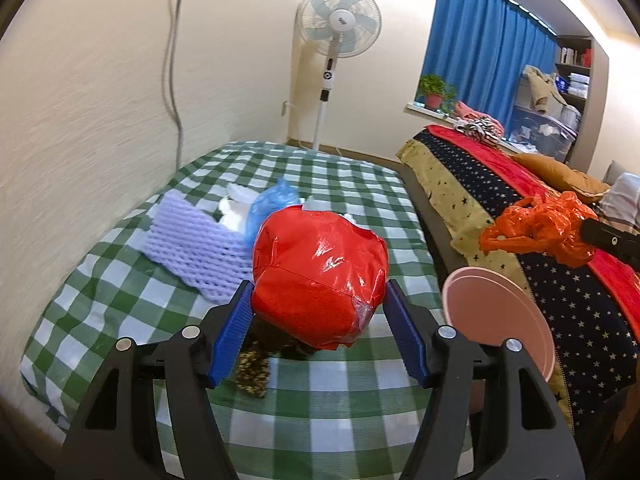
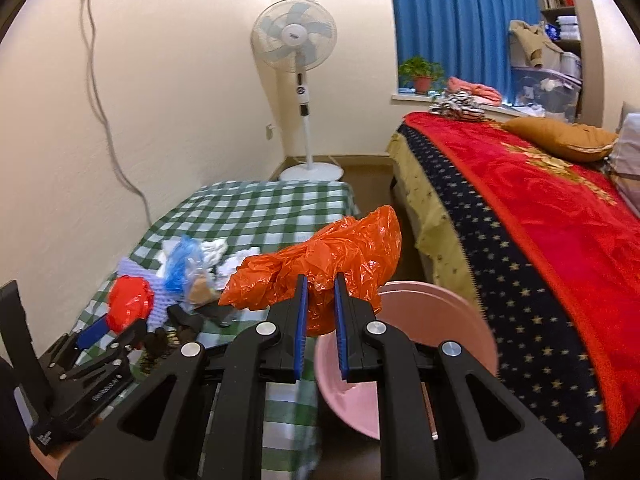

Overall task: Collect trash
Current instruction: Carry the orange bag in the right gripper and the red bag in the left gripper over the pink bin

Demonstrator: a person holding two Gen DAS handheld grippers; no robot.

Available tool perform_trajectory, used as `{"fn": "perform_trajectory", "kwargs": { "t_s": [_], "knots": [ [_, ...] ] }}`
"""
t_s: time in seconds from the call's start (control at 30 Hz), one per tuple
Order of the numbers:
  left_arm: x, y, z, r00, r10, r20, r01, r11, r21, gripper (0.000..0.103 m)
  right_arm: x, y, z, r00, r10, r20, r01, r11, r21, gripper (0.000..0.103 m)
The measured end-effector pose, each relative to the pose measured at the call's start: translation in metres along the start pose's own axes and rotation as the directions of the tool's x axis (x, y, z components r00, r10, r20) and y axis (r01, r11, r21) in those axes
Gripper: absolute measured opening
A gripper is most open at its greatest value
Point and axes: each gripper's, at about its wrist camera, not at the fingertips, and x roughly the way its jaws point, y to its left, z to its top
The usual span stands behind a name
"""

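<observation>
The left gripper [image 1: 320, 300] holds a red ball of wrap [image 1: 320, 276] between its wide blue pads, above the green check worktop [image 1: 340, 392]. The right gripper [image 2: 320, 304] is nearly closed, pinching an orange bag [image 2: 320, 256] over a pink bin [image 2: 440, 320]. More trash lies on the worktop: a purple foam net [image 1: 196, 248], a blue bag [image 1: 272, 204] and maybe white tissue [image 1: 236, 212].

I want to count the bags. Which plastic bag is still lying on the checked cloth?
The blue plastic bag lies on the cloth. The orange bag and the red bag are each held in a claw.
</observation>
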Motion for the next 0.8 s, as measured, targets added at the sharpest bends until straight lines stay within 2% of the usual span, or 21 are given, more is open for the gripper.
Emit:
{"fn": "perform_trajectory", "kwargs": {
  "t_s": [0.4,0.8],
  "knots": [
    [0.011,-0.053,-0.008,0.994,-0.111,-0.009,0.111,0.991,0.078,0.064,-0.003,-0.054,-0.011,0.989,-0.144,0.024,0.142,0.988,0.064,0.013],
    [0.039,-0.111,-0.010,0.976,-0.214,-0.032,0.217,0.964,0.154,0.064,0.011,-0.079,-0.017,0.977,-0.212,-0.007,0.211,0.970,0.122,0.013]
  ]
}}
